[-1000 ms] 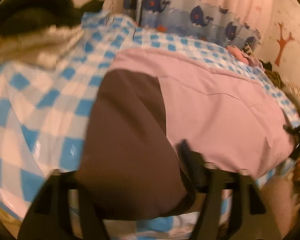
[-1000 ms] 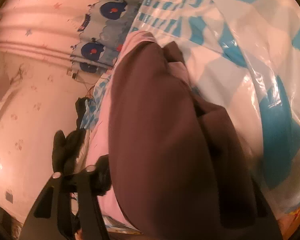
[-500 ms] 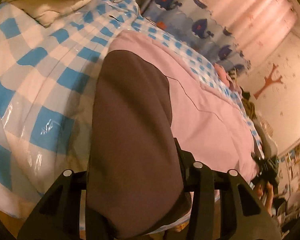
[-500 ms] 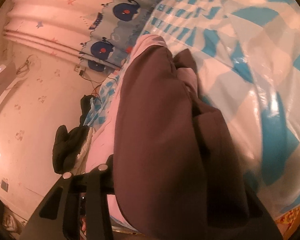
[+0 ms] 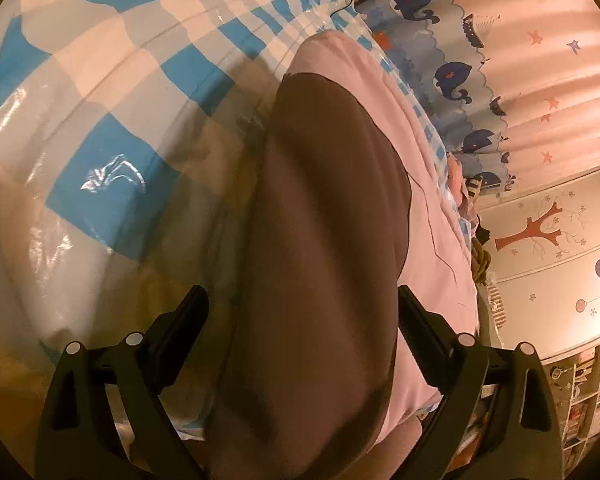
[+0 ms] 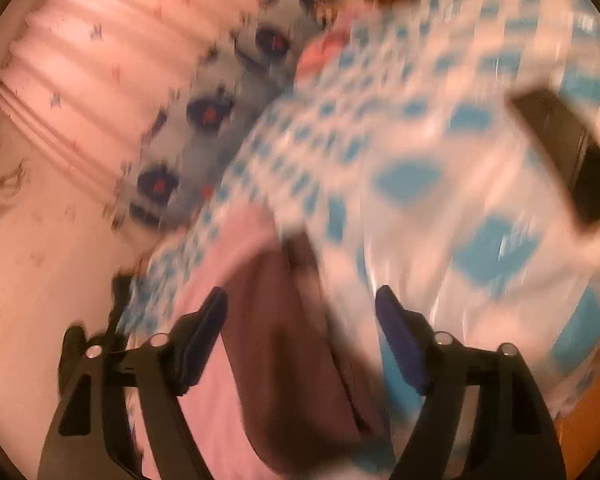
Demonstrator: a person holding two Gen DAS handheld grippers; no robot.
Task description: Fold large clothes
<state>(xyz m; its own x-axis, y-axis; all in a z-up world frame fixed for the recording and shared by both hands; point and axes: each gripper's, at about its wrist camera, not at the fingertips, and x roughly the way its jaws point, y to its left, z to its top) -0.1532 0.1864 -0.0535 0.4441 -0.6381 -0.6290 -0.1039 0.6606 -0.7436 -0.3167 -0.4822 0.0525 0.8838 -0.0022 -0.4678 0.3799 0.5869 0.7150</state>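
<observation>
You have one garment, pink with a brown panel [image 5: 324, 240], lying on the one blue-and-white checked sheet [image 5: 100, 92]. Your left gripper [image 5: 300, 312] straddles the brown panel, jaws opening wide, pads clear of the cloth. Your right gripper [image 6: 300, 308] is blurred; its jaws are opening above the brown cloth [image 6: 284, 360], gripping nothing. One whale curtain [image 5: 452, 40] hangs behind

A blue-checked plastic cover [image 5: 112, 184] carries a pink-and-brown garment [image 5: 324, 264], seemingly folded.
</observation>
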